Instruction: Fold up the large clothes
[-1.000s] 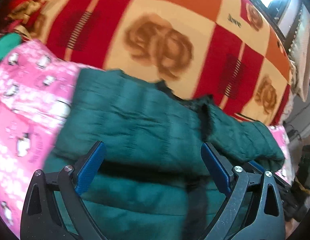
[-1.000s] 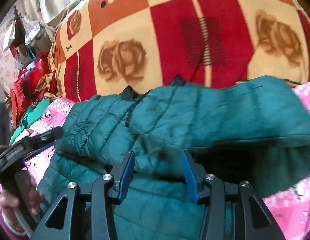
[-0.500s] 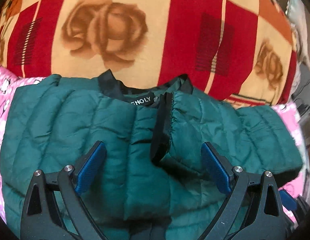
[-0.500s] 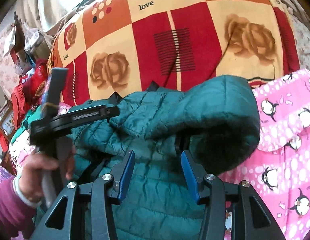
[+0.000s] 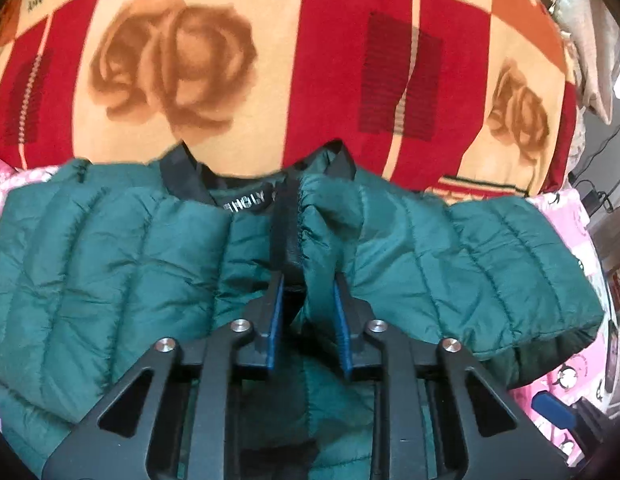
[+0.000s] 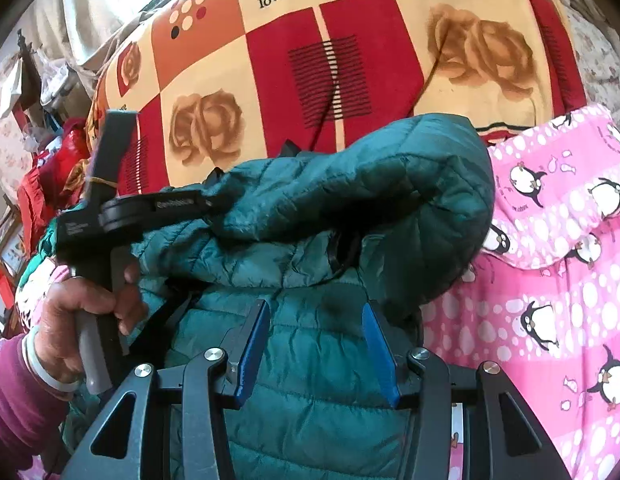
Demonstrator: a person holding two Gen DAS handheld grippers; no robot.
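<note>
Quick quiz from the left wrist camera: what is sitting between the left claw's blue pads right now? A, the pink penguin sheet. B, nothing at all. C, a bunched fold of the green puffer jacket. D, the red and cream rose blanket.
C: the left claw is closing with a pinched ridge of the green puffer jacket between its blue pads, just below the collar.

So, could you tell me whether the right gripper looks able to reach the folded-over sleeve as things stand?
Probably yes: the sleeve lies just ahead of the right gripper, nothing between them.
</note>
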